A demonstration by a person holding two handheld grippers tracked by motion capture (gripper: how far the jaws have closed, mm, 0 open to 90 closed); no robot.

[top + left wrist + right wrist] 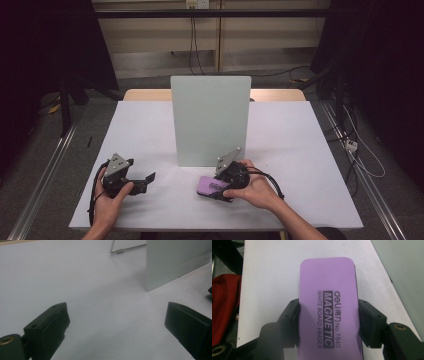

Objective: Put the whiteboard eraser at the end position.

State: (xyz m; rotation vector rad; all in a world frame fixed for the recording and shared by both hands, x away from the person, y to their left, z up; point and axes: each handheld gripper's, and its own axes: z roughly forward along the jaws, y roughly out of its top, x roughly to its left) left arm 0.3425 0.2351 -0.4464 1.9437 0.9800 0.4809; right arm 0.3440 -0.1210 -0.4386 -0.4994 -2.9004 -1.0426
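High view: a white table (150, 125) with a pale board (210, 120) standing upright at its middle. The right gripper (216, 189) sits just in front of the board's lower right corner, held in the right hand (252, 187); the left gripper (146, 181) rests well apart at the table's left, held in the left hand (111, 197).

Right gripper view: the jaws are clamped on the long sides of a purple eraser (328, 312) (printed "MAGNETIC WHITE BOARD ERASER") — each pad presses flat on an edge, and the eraser's rounded far end sticks out beyond the fingertips over the table. The board's edge runs along the upper right of this view.

Left gripper view: the jaws stand wide apart with bare table between them — nothing held. The board's lower corner (175, 262) and a wire foot (120, 251) behind it lie ahead, to the right
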